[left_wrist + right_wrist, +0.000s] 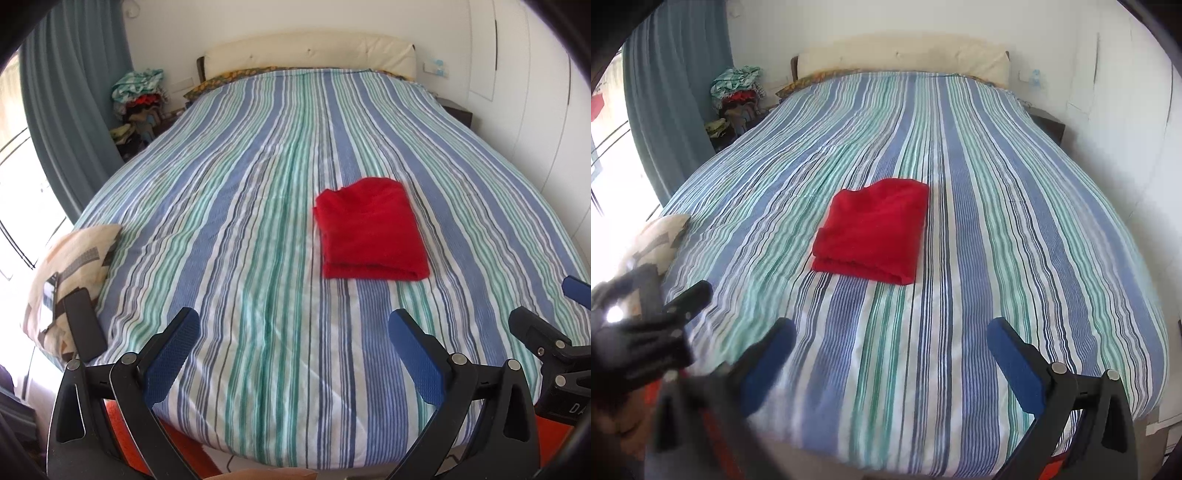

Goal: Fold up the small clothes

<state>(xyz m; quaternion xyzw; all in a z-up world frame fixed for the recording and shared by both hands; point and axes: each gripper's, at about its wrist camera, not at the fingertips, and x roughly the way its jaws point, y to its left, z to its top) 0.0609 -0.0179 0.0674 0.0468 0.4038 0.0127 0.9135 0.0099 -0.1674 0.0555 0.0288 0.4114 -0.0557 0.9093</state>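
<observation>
I see the red garment point(371, 230) folded into a neat rectangle, lying flat on the striped bedspread point(258, 221) about midway up the bed, with its folded edge toward me. Bare bedspread surrounds the garment on all four sides; nothing touches it.

My left tool point(293, 328) hangs over the foot of the bed, short of the garment and to its left, jaws spread wide and holding nothing. My right tool point(892, 338) is likewise released and empty, short of the garment's near edge. In the right wrist view the left tool appears blurred at lower left, well apart from the garment.

Far left of the garment, at the bed's edge, lies a patterned pillow point(72, 273) with a dark phone point(84, 325) resting on it. Beyond the garment, at the head of the bed, stands a cream headboard point(310, 55). A heap of clothes point(138, 99) sits far left of the garment beside the bed, next to a blue curtain point(74, 103). A white wall closes off the garment's right side.
</observation>
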